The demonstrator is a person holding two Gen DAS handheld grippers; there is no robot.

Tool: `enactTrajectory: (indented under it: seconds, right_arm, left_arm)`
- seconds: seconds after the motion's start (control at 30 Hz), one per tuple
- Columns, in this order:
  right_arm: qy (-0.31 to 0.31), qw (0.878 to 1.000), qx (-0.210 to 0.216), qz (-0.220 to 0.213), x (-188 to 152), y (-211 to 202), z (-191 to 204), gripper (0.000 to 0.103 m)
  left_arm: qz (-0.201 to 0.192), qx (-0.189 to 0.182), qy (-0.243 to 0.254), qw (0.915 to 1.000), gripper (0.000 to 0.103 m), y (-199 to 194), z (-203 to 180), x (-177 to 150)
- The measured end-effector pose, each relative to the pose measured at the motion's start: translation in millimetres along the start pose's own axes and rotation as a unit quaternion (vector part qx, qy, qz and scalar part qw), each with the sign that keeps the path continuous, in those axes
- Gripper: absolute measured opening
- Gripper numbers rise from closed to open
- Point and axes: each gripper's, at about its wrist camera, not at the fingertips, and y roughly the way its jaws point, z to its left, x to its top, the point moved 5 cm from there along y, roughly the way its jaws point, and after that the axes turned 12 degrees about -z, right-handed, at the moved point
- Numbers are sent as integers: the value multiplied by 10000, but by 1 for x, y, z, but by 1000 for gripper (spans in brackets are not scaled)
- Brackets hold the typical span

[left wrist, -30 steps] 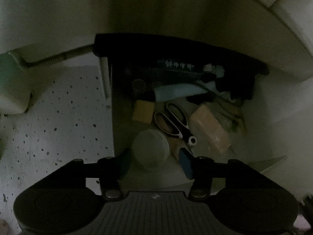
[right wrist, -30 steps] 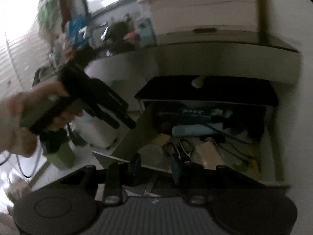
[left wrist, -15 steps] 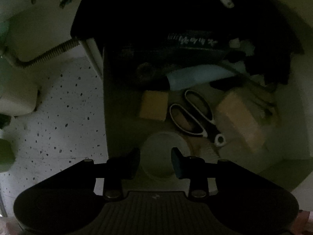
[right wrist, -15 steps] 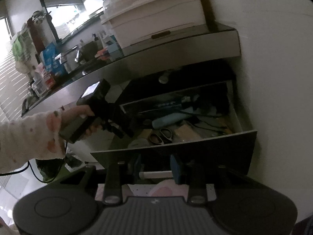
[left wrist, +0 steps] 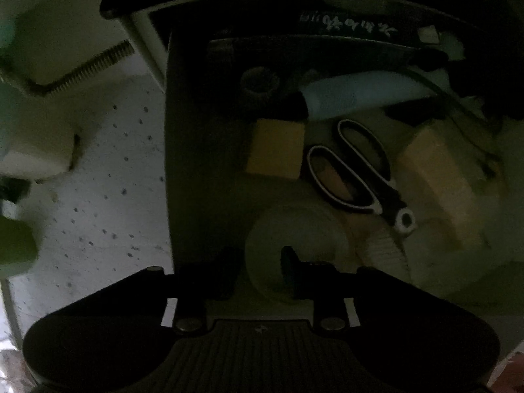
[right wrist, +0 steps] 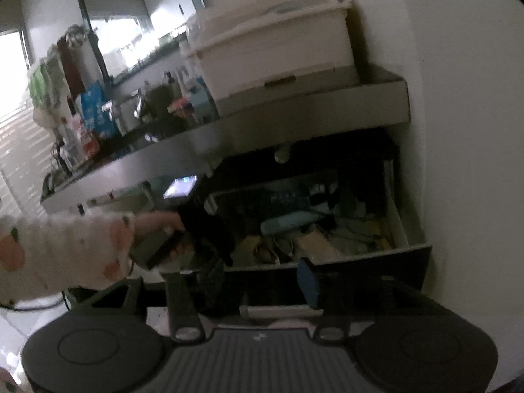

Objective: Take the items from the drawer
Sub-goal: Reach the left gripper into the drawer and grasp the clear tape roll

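A dim kitchen corner held a grey tabletop crowded with bottles and packets, a white lidded box at its wall end, and below it an open drawer pulled out over a speckled floor. The left tongs pointed straight down into the drawer, their jaws closing around the near rim of a pale round tape roll; whether the pads already pressed it could not be told in the gloom. Beside the roll lay black-handled scissors, a yellow block, a tan box and a pale blue tube. The right tongs hung outside the drawer front, jaws opening with nothing between them. A hand in a patterned sleeve held the left tool.
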Motion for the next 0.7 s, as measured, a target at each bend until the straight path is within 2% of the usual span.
enactTrajectory:
  seconds: [0.2, 0.33, 0.7]
  right_arm:
    - [-14, 9999, -60, -135, 10, 5, 6, 50]
    - [-147, 9998, 3, -130, 13, 7, 14, 50]
    - [-47, 10000, 10, -76, 11, 9, 17, 50]
  left_arm:
    - [-7, 150, 119, 9998, 18, 0, -1, 1]
    - [-75, 300, 230, 9993, 18, 0, 1, 2]
    - [-39, 166, 324, 9993, 17, 8, -7, 0]
